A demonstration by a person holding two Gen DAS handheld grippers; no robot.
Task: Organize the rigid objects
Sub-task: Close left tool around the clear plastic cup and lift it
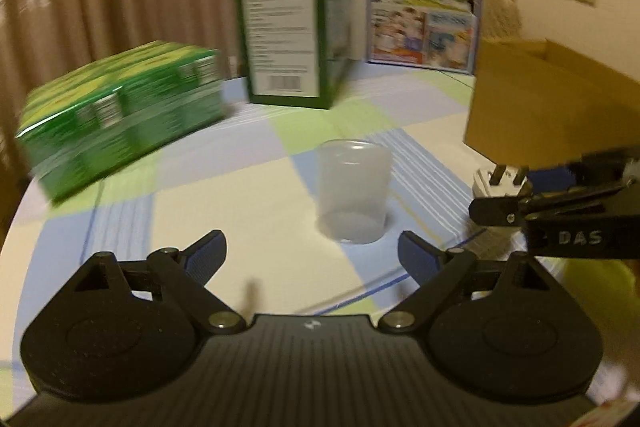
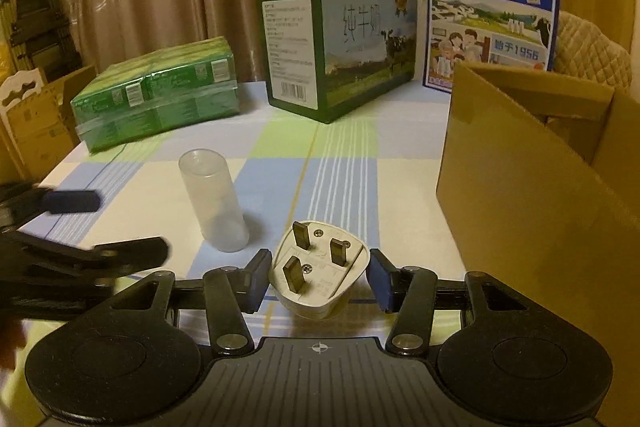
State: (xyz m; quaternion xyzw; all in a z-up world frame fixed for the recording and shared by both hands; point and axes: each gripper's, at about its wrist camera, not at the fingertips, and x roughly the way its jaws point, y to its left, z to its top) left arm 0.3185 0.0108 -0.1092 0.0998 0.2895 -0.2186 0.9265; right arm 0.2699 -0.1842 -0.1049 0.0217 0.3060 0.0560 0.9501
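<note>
Right wrist view: right claw (image 2: 316, 277) clenched on white plug (image 2: 318, 269) beside cardboard box (image 2: 532, 187); smooth-sided plug may slip; left claw (image 1: 312, 251) released.

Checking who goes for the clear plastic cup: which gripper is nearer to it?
Left. The left gripper is open, with the cup just ahead of its gap on the tablecloth. The right gripper is shut on the white plug, off to the cup's right.

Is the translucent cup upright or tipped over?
Upright. The translucent cup stands on its base on the tablecloth, rim up, and looks empty.
</note>
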